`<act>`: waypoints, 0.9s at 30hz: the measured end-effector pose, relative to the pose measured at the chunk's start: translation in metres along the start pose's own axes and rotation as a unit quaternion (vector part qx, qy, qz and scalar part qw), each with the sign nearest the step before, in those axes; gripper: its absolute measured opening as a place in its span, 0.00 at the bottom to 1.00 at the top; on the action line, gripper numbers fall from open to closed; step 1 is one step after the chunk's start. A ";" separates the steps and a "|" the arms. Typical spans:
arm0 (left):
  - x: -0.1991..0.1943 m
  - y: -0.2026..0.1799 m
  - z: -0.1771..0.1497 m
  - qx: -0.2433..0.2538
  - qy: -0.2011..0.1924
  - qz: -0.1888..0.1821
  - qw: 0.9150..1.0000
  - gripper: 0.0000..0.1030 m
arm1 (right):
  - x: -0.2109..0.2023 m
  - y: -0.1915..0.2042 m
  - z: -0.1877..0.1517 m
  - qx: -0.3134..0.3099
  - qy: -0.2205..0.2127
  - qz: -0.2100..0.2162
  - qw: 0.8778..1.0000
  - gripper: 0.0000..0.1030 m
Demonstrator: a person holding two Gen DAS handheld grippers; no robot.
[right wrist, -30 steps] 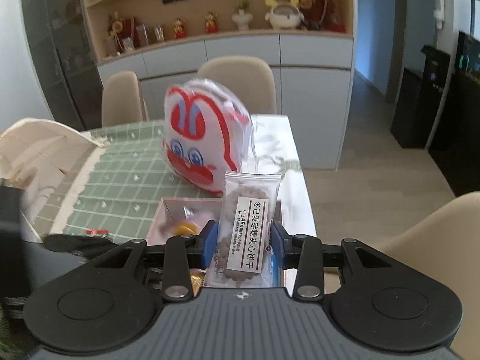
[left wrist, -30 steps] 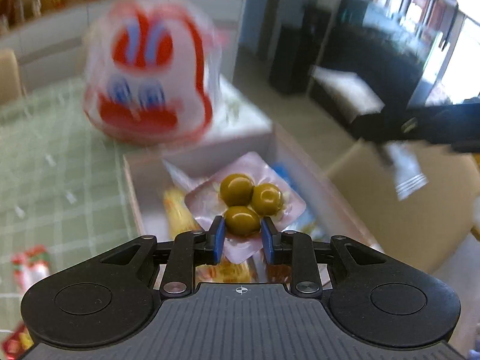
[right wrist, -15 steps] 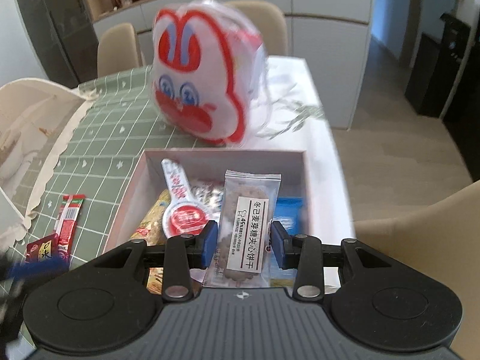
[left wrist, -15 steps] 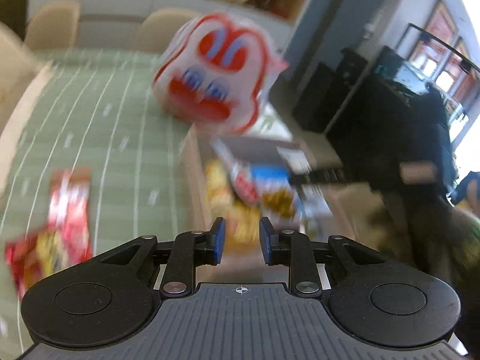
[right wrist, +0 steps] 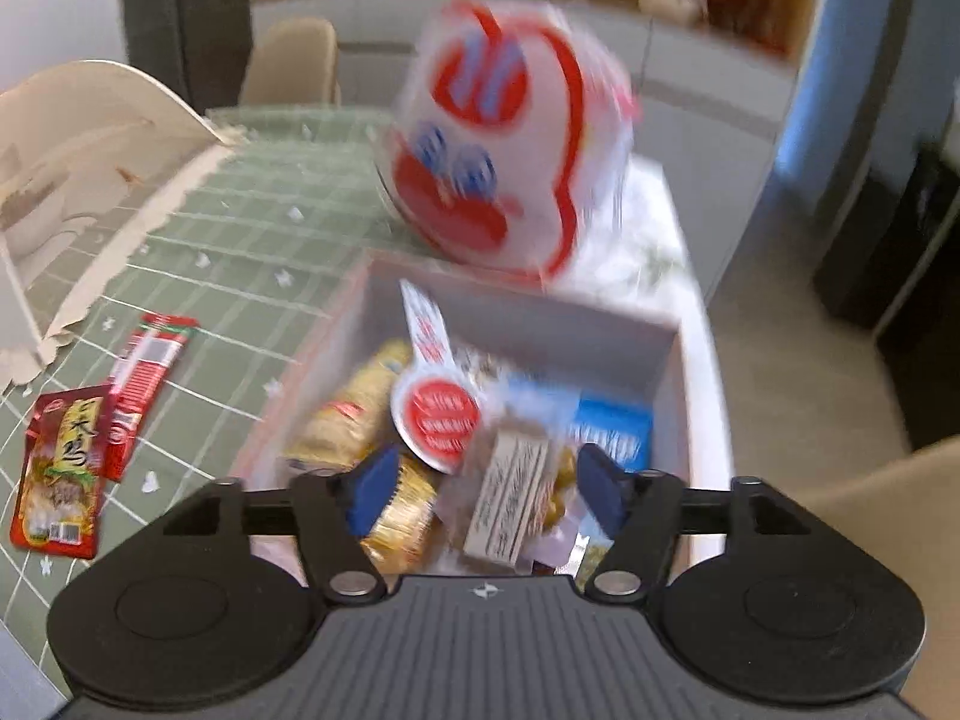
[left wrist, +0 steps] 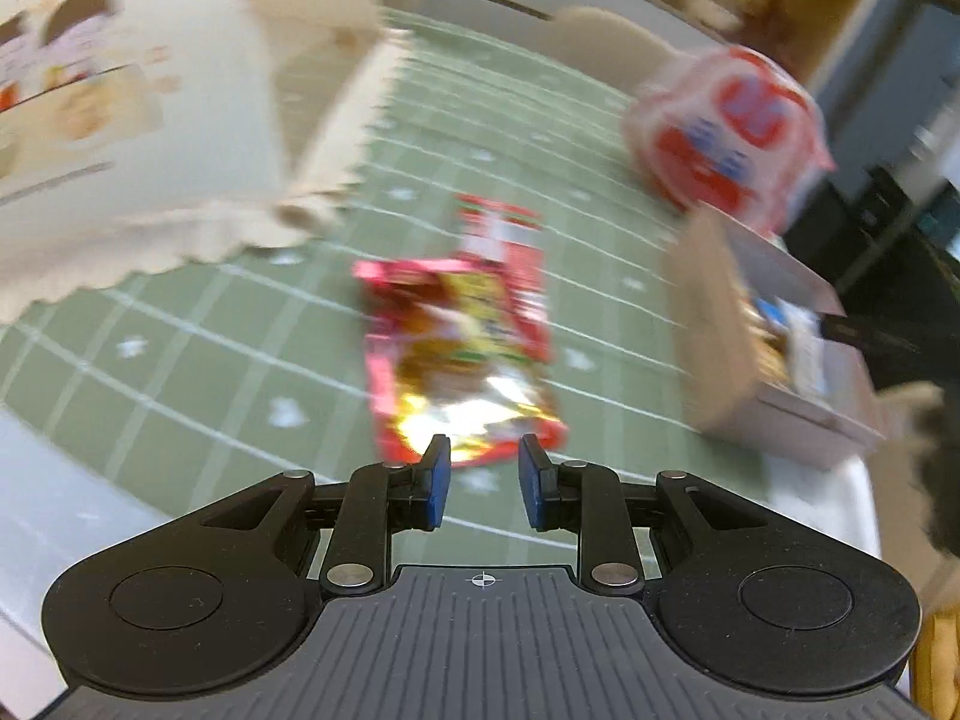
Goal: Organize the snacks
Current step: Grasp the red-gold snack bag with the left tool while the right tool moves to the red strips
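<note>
A grey open box [right wrist: 672,354] on the table holds several snack packets, and it also shows in the left wrist view [left wrist: 780,414]. My right gripper [right wrist: 483,483] is open above the box. A clear cookie packet [right wrist: 510,498] lies loose between its fingers, tilted, among the other snacks. My left gripper [left wrist: 479,480] is open and empty, just short of a red and yellow snack pouch [left wrist: 462,354] lying on the green cloth. A narrow red packet [left wrist: 504,234] lies beyond the pouch. Both also show in the right wrist view, the pouch [right wrist: 60,480] and the red packet [right wrist: 147,372].
A big white and red rabbit-face bag [right wrist: 510,144] stands behind the box. A cream carton with a torn edge [left wrist: 150,90] stands at the left of the table. Chairs [right wrist: 294,69] stand along the far side. The table's right edge [right wrist: 714,372] runs beside the box.
My right gripper has lowered over the box and opened, letting the cookie packet go. My left gripper has released the olive packet and swung left from the box to the red pouch.
</note>
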State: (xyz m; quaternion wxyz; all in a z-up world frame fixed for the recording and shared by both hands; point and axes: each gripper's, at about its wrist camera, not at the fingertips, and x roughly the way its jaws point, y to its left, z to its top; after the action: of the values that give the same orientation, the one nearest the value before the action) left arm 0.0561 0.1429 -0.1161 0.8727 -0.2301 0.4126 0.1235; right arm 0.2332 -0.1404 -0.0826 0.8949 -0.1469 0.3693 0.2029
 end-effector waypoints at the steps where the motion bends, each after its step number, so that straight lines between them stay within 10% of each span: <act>1: 0.002 0.008 0.003 -0.010 0.000 0.008 1.000 0.27 | -0.009 0.009 0.002 -0.010 -0.009 0.005 1.000 0.70; 10: 0.002 0.062 0.013 -0.054 -0.003 -0.006 0.999 0.27 | -0.011 0.127 0.008 -0.034 0.066 0.186 0.980 0.78; 22: 0.001 0.093 -0.003 -0.056 0.033 -0.072 0.995 0.27 | 0.129 0.206 0.066 0.032 0.114 0.129 0.985 0.79; 27: 0.006 0.104 0.004 -0.064 0.028 -0.088 0.994 0.27 | 0.118 0.221 0.055 -0.077 0.089 0.107 0.987 0.56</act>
State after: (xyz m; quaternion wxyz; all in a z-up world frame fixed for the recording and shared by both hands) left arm 0.0202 0.2348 -0.1502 0.8518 -0.3243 0.4062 0.0655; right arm 0.2380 0.1059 -0.1548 0.8175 -0.1922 0.4448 0.3113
